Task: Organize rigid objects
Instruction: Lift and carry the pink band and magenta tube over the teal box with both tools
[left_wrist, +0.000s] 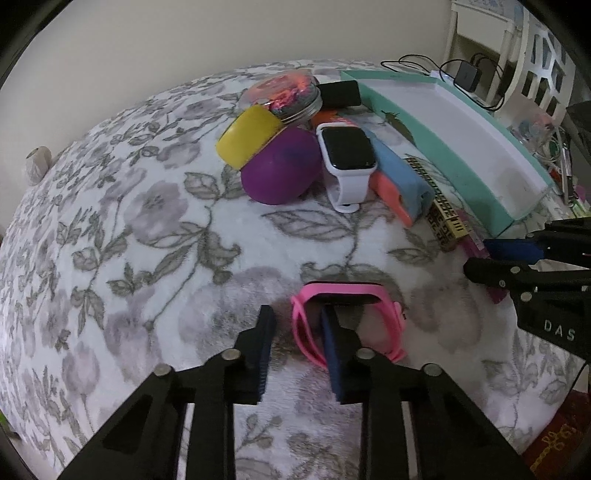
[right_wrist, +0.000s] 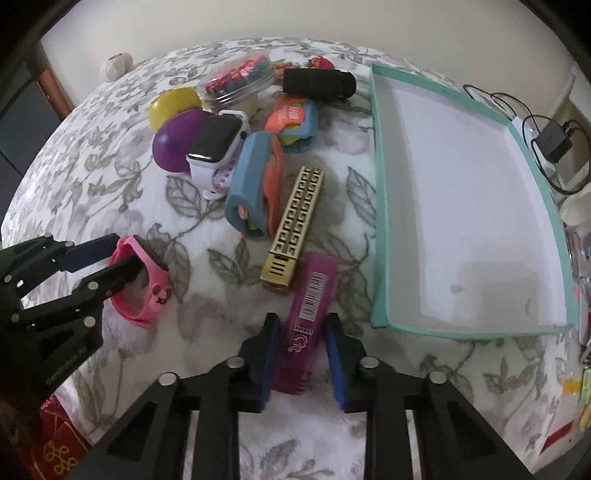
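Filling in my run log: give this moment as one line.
left gripper: shut on pink watch strap | right gripper: shut on purple box | tray: empty

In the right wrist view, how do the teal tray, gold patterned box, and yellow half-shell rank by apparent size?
1. teal tray
2. gold patterned box
3. yellow half-shell, though it lies farther from the camera.

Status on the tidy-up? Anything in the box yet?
Nothing done: the teal box is empty. In hand: the right gripper is shut on the magenta packet; the left gripper pinches the pink watch by its strap. Left on the blanket: white watch, gold case, blue-orange item, purple and yellow egg halves, jar, black case.
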